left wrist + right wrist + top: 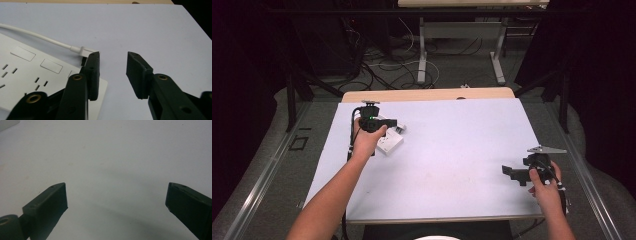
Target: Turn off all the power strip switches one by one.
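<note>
Left hand-held gripper (112, 75) gapes empty beside power strip (30, 75) on white table (452, 150); right hand-held gripper (116, 207) spread wide.

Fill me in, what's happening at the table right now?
A person holds a gripper in each hand over a white table. The left gripper hovers beside a white power strip with its plug and cable lying next to it; its jaws are open with nothing between them. The right gripper sits near the table's right edge, jaws wide open above bare surface.

table brightly lit | surroundings dark | gripper views soft, slightly blurred
</note>
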Tool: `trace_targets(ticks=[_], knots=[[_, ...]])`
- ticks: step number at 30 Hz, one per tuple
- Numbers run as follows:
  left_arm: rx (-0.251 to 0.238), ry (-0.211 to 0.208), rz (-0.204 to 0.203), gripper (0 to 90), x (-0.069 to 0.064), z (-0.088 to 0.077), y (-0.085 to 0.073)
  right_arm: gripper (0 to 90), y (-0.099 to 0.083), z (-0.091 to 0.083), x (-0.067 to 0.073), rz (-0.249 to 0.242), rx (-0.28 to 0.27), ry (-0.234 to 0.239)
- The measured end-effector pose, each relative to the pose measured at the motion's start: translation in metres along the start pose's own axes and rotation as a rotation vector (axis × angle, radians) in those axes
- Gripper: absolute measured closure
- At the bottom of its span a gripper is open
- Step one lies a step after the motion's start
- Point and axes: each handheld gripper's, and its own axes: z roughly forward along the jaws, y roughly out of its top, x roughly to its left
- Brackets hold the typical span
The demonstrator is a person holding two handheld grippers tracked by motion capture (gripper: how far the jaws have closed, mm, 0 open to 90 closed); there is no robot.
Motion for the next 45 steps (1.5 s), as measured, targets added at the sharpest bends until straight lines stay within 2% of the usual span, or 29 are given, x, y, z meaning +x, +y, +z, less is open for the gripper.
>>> trace_targets(ticks=[4, 9, 12, 16, 18, 21, 26, 29, 33, 36, 38, 39, 42, 45], knots=[[-0.018, -0.015, 0.016, 55.0, -0.002, -0.009, -0.001, 3.3, 0.0, 0.0, 0.0, -0.003, 0.0, 0.0], [-0.066, -0.003, 0.061, 43.7, -0.007, -0.018, -0.005, 3.3, 0.0, -0.001, 0.002, 0.002, -0.002, 0.003], [-0.067, -0.009, 0.083, 38.4, -0.009, -0.025, -0.008, 3.3, 0.001, -0.001, 0.002, -0.006, -0.005, 0.002], [-0.083, 0.0, 0.122, 34.8, -0.01, -0.033, -0.016, 3.3, 0.0, -0.001, 0.002, -0.007, -0.006, 0.004], [-0.094, 0.02, 0.159, 31.7, -0.011, -0.038, -0.022, 3.3, 0.001, -0.001, 0.003, -0.005, -0.007, 0.005], [-0.099, 0.01, 0.174, 30.1, -0.01, -0.046, -0.031, 3.3, 0.001, -0.001, 0.003, -0.004, -0.008, 0.005], [-0.116, 0.017, 0.168, 30.0, -0.007, -0.06, -0.047, 3.3, 0.0, -0.001, 0.004, -0.007, -0.004, 0.006], [-0.119, 0.022, 0.15, 28.8, -0.003, -0.067, -0.057, 3.3, 0.0, 0.0, 0.005, -0.005, -0.003, 0.009], [-0.121, 0.029, 0.132, 18.4, 0.003, -0.072, -0.07, 3.3, 0.0, 0.0, 0.005, -0.009, -0.004, 0.008], [-0.13, 0.04, 0.137, 13.9, 0.006, -0.074, -0.081, 3.3, 0.0, 0.001, 0.006, -0.006, 0.0, 0.007], [-0.118, 0.042, 0.144, 5.5, 0.009, -0.076, -0.087, 3.3, -0.001, 0.001, 0.007, -0.017, 0.001, 0.006], [-0.13, 0.052, 0.136, 2.0, 0.011, -0.075, -0.091, 3.3, -0.001, 0.002, 0.007, -0.019, 0.003, 0.004], [-0.138, 0.07, 0.102, 0.3, 0.017, -0.075, -0.102, 3.3, -0.001, 0.002, 0.009, -0.02, 0.005, 0.005], [-0.142, 0.06, 0.058, 0.3, 0.025, -0.074, -0.112, 3.3, -0.001, 0.003, 0.009, -0.021, 0.007, 0.004]])
